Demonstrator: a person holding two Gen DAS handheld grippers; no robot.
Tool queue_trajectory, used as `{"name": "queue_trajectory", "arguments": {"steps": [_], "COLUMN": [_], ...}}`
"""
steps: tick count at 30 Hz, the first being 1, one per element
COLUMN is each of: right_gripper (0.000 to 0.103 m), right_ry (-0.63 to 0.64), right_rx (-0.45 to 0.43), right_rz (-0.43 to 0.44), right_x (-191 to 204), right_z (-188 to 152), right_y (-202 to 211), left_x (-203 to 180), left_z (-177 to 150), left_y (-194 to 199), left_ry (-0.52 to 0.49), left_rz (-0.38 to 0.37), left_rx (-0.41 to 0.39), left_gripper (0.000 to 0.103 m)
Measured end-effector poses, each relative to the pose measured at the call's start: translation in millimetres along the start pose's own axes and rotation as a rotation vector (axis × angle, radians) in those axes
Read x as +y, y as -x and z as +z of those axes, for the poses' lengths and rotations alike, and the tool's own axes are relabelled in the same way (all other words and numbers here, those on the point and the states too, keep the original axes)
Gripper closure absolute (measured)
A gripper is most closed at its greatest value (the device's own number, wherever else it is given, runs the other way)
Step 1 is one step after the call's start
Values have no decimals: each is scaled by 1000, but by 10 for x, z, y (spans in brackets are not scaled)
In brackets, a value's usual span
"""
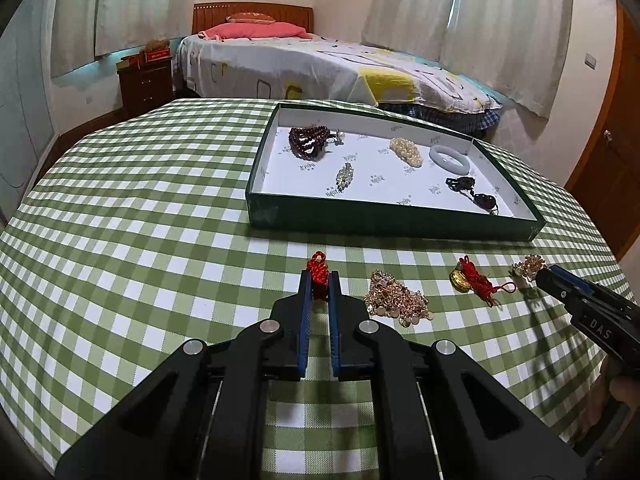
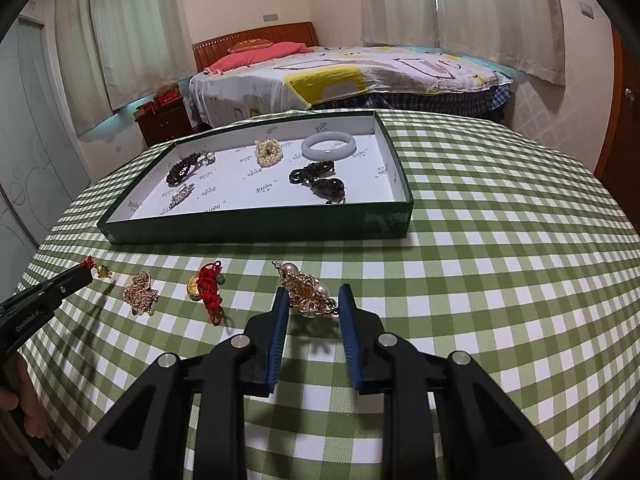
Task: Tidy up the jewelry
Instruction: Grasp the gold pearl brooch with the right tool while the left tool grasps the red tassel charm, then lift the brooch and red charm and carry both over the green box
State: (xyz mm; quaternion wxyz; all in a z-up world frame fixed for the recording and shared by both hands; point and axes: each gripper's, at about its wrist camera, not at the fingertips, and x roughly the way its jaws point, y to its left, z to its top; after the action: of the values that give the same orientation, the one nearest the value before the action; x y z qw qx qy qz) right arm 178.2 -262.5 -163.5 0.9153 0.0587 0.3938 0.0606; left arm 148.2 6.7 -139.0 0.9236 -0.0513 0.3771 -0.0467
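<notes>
My left gripper (image 1: 319, 280) is shut on a red knotted cord charm (image 1: 318, 266) that rests on the checked cloth. My right gripper (image 2: 314, 296) has its blue pads against both sides of a gold and pearl brooch (image 2: 308, 294), which lies on the cloth. Between the two lie a heap of gold sequin jewelry (image 1: 396, 300) and a red cord with a gold charm (image 1: 476, 278). Behind them stands the green tray (image 1: 392, 226) with white lining. It holds a dark red bead bracelet (image 1: 310, 142), a pearl cluster (image 1: 406, 151), a white bangle (image 1: 450, 159) and other pieces.
The green-and-white checked table (image 2: 500, 240) stretches wide to the right of the tray. A bed (image 1: 320, 60) stands beyond the table's far edge, with a dark nightstand (image 1: 146, 84) beside it. A hand (image 2: 24, 396) shows at the left edge of the right wrist view.
</notes>
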Motion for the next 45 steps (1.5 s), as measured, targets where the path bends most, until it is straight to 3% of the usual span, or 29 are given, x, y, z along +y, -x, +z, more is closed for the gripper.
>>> {"name": "queue_trajectory", "arguments": {"steps": [27,45], "right_gripper": [77,77], "right_ry": [18,29], "right_rx": [-67,-176], "right_rz": [-8,7], "right_x": [45,118], "right_z": [58,396], "right_y": [140,434], "left_x": [28,-221], "left_z": [55,417], "left_y": [77,369], "left_ry": [5,-19], "left_rz": [0,-61], "left_rx": [-28,-132], "left_gripper": [95,95]}}
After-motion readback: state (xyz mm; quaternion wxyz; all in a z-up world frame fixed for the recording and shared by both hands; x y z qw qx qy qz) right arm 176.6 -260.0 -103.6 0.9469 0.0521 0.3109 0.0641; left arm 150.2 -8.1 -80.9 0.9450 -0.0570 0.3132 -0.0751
